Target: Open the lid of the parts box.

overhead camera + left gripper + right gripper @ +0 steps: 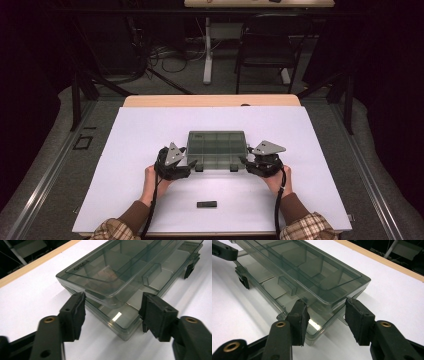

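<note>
- A smoky, see-through compartment box (217, 148) lies flat near the middle of the white sheet (135, 150) that covers the table, its lid down and two dark latches (199, 168) on the edge nearest the person.
- Through the lid (105, 270) the dividers show; what, if anything, sits in the compartments is hard to make out through the tinted plastic.
- The left gripper (112, 312) straddles the box's near left corner: its jaws stand apart, one pad (75, 312) just beside the side wall, the other (156, 315) close to the front wall. Neither pad looks pressed against the plastic.
- The right gripper (325, 320) brackets the near right corner the same way, jaws apart, one pad (299, 320) up against or just touching the front edge, the other (358, 320) a little clear of the side.
- In the high view the left gripper (192, 164) and right gripper (245, 161) flank the box, each held in a hand (150, 179) with a brown cuff and plaid sleeve.
- A small black block (206, 204) lies on the sheet nearer the person, well apart from the box.
- The table's wooden edge (210, 100) shows beyond the sheet; a chair (270, 45) stands farther back.
</note>
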Motion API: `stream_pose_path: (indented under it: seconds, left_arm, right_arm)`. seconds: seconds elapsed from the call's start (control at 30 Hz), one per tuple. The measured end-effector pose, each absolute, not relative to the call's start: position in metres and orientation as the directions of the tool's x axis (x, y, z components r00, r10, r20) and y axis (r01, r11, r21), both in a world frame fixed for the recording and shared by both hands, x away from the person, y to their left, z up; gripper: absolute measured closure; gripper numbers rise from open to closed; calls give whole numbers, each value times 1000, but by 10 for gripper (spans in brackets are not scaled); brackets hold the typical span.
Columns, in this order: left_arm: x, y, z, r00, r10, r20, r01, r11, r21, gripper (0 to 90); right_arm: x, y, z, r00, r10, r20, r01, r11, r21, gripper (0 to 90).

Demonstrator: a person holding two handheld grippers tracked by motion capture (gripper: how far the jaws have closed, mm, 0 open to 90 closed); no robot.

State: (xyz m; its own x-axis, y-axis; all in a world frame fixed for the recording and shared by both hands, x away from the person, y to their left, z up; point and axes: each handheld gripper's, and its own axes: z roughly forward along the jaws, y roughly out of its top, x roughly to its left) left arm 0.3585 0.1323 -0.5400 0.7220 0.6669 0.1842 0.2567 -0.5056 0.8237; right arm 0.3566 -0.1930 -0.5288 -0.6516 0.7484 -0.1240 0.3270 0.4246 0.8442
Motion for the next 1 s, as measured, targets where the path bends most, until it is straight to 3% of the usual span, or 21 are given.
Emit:
stream_pose_path:
  seconds: [0.37,1.0]
  left_arm:
    - [357,135,-538,704,685,187,249,-485,838,504]
    - [357,137,-538,697,694,179,245,-465,851,544]
  right_arm:
    - [357,-194,-527,-650,751,-117,325,414,850,533]
    - [357,-195,-524,-645,755,-118,307,397,865,548]
